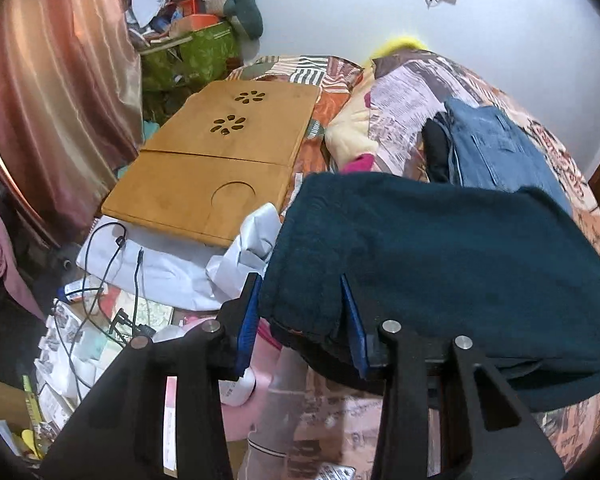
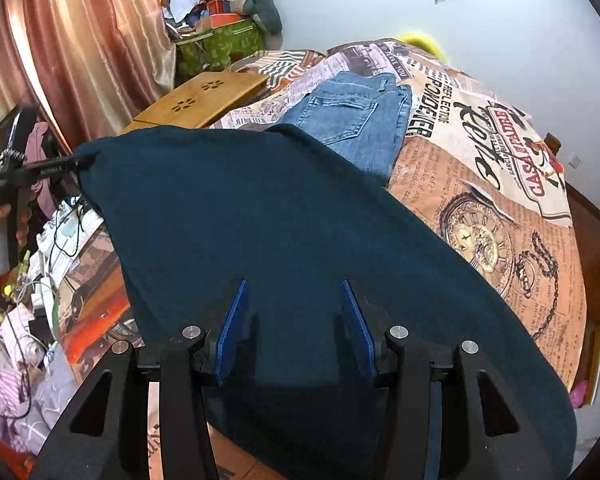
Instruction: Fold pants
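Dark teal pants [image 2: 300,216] lie folded on the printed bedspread [image 2: 500,200]; they also show in the left wrist view [image 1: 440,248]. My left gripper [image 1: 300,292] has its jaws apart around a thick corner fold of the pants, which lies between the blue pads [image 1: 350,320]. From the right wrist view the left gripper [image 2: 66,166] touches the pants' far left corner. My right gripper [image 2: 294,292] is open, its blue pads [image 2: 232,320] resting apart over the near part of the pants.
Folded blue jeans [image 2: 352,120] lie beyond the teal pants, with a black garment [image 1: 436,152] beside them. A bamboo lap tray [image 1: 216,160] sits at the left. Cables and papers [image 1: 112,280] clutter the bed's left edge. A curtain [image 1: 52,100] hangs at left.
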